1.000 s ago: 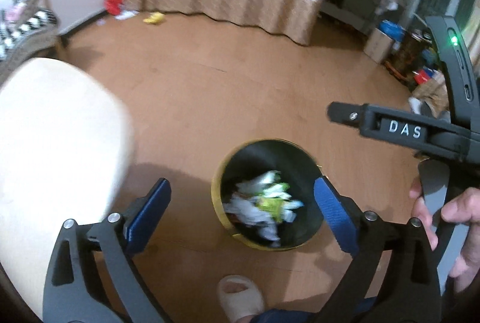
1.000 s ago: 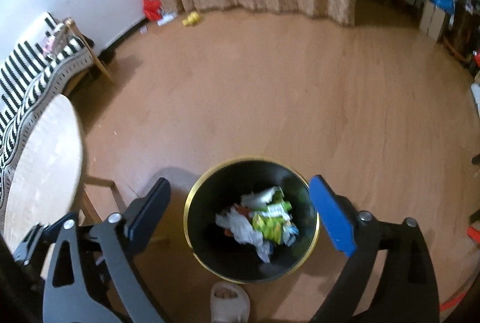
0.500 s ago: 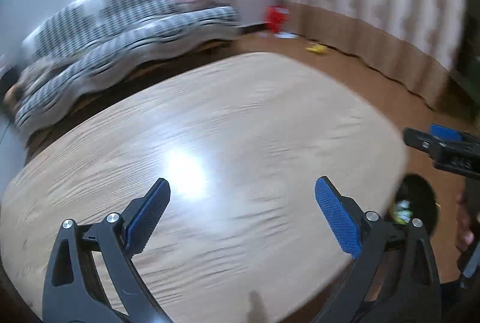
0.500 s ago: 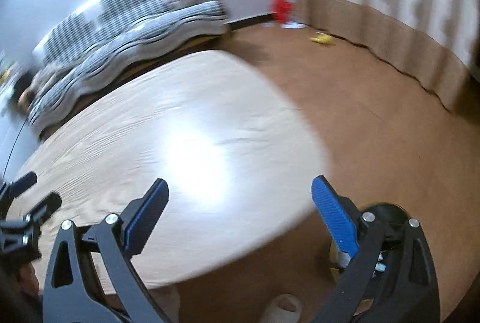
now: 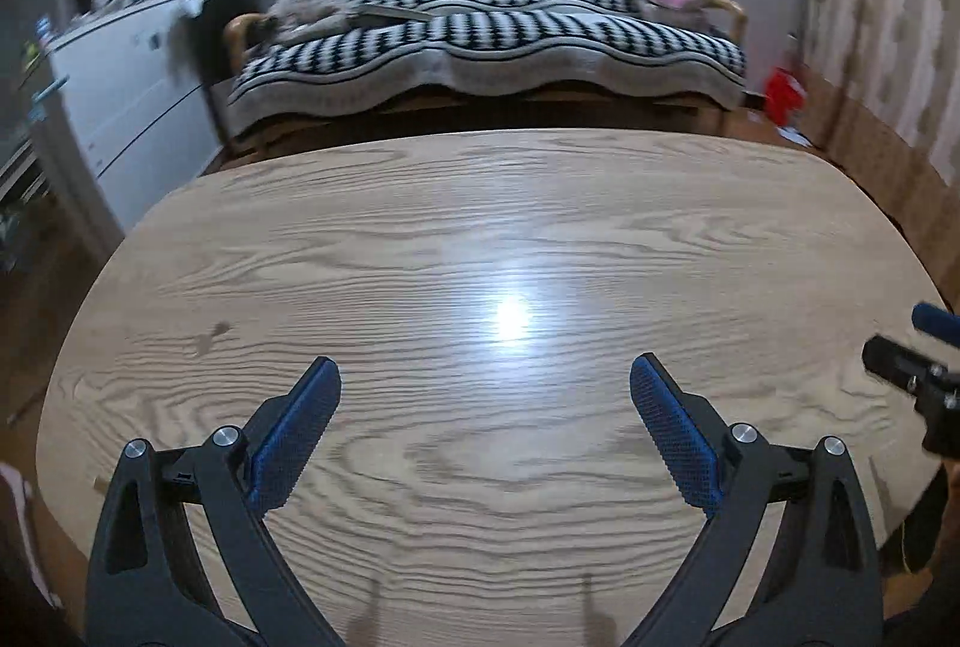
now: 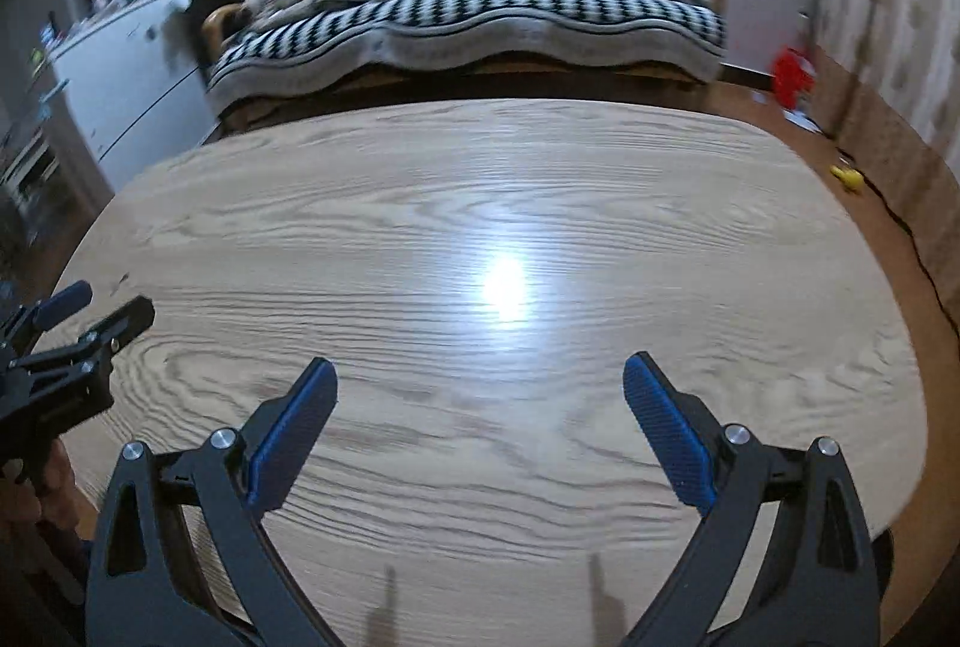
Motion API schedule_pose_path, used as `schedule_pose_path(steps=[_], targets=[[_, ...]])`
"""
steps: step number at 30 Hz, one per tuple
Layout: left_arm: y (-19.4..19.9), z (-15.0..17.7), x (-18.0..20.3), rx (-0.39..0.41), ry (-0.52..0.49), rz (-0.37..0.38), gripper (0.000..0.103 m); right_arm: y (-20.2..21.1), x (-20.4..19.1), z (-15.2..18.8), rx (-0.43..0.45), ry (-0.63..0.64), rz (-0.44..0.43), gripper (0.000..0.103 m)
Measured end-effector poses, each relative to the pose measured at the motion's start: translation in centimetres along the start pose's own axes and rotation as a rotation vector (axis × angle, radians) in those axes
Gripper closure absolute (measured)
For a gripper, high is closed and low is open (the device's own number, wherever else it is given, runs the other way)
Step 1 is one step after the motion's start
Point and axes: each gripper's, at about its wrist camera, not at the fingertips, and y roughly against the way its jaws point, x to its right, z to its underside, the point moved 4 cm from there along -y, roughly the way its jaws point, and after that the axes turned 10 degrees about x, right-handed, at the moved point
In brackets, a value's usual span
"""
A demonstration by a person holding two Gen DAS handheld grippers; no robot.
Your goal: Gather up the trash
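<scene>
Left hand-held gripper [image 5: 485,428] and right hand-held gripper [image 6: 480,425] both hang over the wooden surface [image 5: 480,239] w/ jaws spread wide, nothing between the blue pads [image 5: 294,437]. No trash shows on the surface or near either gripper, so its spot vs. the grippers can't be told. Striped sofa [image 6: 480,11] sits behind the surface; red item [image 6: 792,77] and small yellow item [image 6: 846,177] lie on the floor at right, well apart from both.

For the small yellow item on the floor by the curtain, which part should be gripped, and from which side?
The yellow item is too small to show a distinct part. It lies low on the floor past the table, so probably take its middle from above, with the right gripper, whose jaws stand open.
</scene>
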Motion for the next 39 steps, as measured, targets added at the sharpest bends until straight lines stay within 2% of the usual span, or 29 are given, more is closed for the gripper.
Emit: schedule_pose_path(steps=[4, 8, 16, 39], targets=[[-0.6, -0.2, -2.2, -0.001, 0.018, -0.028, 0.009, -1.4, -2.3, 0.0, -0.014, 0.029, -0.012, 0.010], [-1.2, 0.1, -2.9, -0.010, 0.018, -0.025, 0.009, -2.2, -2.7, 0.0, -0.021, 0.021, -0.005, 0.010], [-1.1, 0.4, -2.8, -0.006, 0.017, -0.016, 0.009, -2.3, -1.4, 0.2, -0.027, 0.011, 0.006, 0.010], [-0.8, 0.8, -2.3, -0.007, 0.008, -0.015, 0.009, -2.2, -1.1, 0.5, -0.025, 0.006, 0.008, 0.010]])
